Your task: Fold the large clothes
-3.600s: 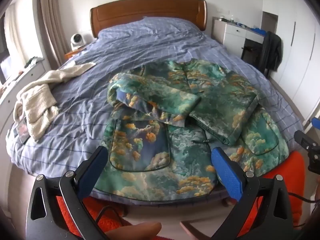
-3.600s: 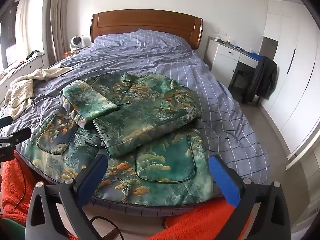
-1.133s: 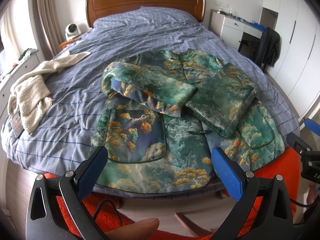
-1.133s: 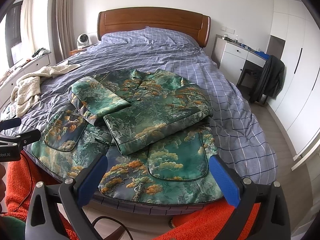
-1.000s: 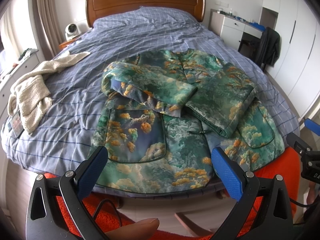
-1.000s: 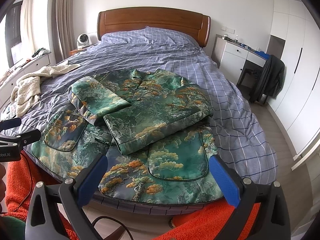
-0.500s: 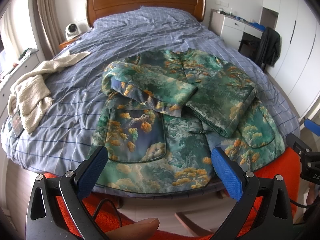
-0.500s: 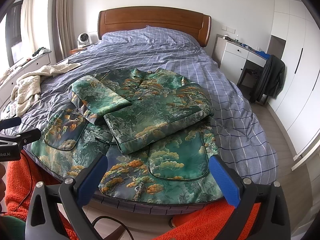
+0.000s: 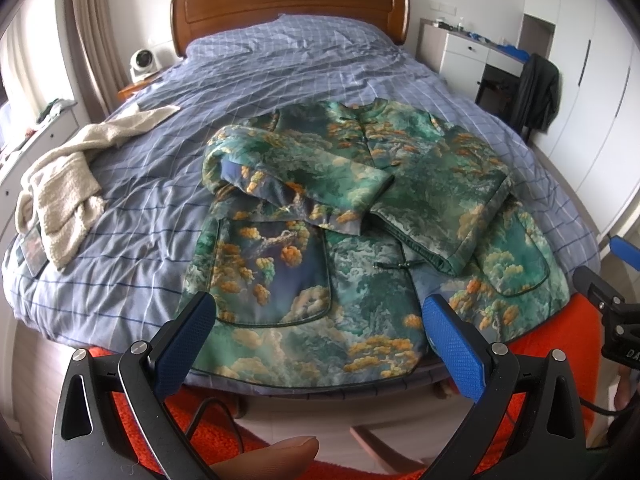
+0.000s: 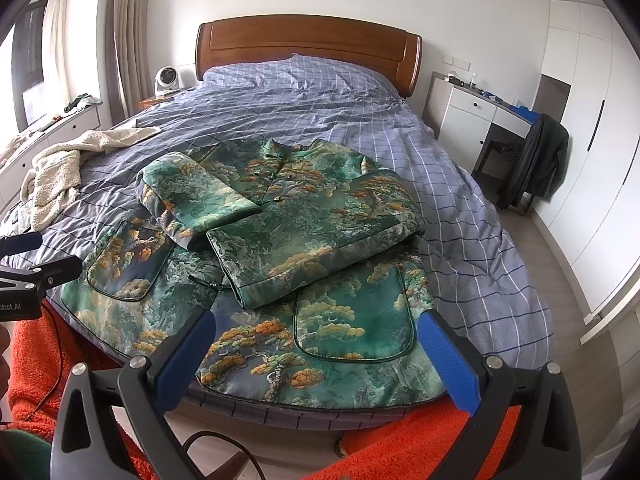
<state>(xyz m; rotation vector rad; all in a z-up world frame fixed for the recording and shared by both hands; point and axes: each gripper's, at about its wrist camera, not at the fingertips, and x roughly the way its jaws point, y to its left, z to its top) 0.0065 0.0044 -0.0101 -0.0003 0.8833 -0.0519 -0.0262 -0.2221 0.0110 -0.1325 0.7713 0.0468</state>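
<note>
A green jacket with orange tree print (image 9: pixel 360 216) lies flat at the foot of the bed, collar toward the headboard, both sleeves folded across its chest. It also shows in the right wrist view (image 10: pixel 304 240). My left gripper (image 9: pixel 318 344) is open and empty, held off the foot of the bed over the jacket's left hem. My right gripper (image 10: pixel 316 354) is open and empty, held over the right hem and pocket. Neither touches the cloth.
The bed (image 9: pixel 280 64) has a blue checked cover and wooden headboard (image 10: pixel 308 46). A cream towel (image 9: pixel 64 176) lies on its left side. An orange rug (image 10: pixel 400 440) covers the floor below. A white desk and a chair with a dark coat (image 10: pixel 540 160) stand right.
Both grippers rose a little and drew slightly nearer the bed since 3.6 s ago. Over the last second nothing has visibly moved. The jacket lies unchanged.
</note>
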